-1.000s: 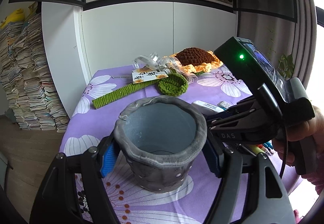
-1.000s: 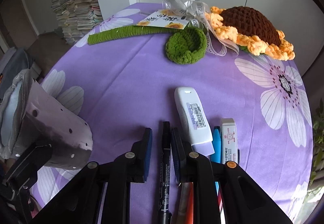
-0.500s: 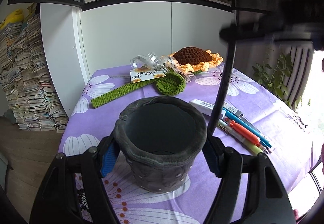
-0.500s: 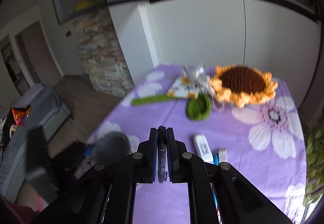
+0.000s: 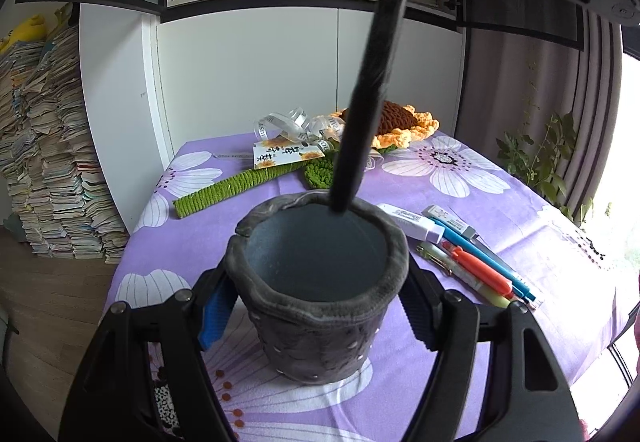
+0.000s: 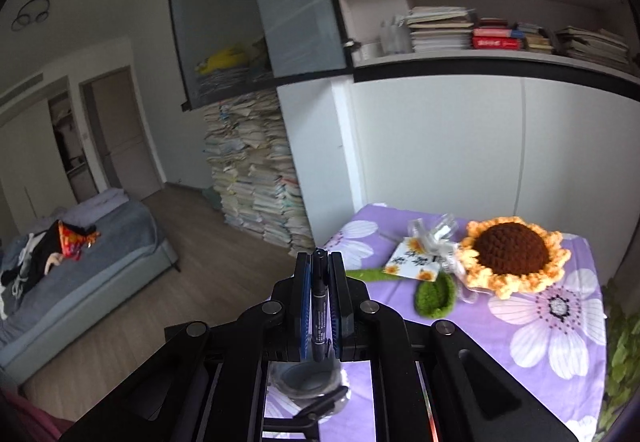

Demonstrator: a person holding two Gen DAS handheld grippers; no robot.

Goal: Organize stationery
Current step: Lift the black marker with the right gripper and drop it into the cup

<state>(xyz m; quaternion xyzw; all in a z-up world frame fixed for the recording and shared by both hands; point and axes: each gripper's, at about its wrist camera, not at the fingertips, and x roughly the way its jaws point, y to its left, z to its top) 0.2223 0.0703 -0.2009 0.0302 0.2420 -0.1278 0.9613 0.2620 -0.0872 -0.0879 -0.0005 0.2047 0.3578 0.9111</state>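
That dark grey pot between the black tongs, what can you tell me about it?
The grey pen holder is a soft-looking, felt-like cup with a thick rolled rim, a paler blue-grey inside and small pale dots on its wall. It stands upright on the purple flowered tablecloth, clamped on both sides by the left gripper and its blue pads. It looks empty. The black marker, held by the right gripper, hangs with its tip at the far rim.

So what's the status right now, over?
Left hand-held gripper clamps the grey felt pen cup. Right hand-held gripper grips the black marker pen above the cup. Nothing in the way.
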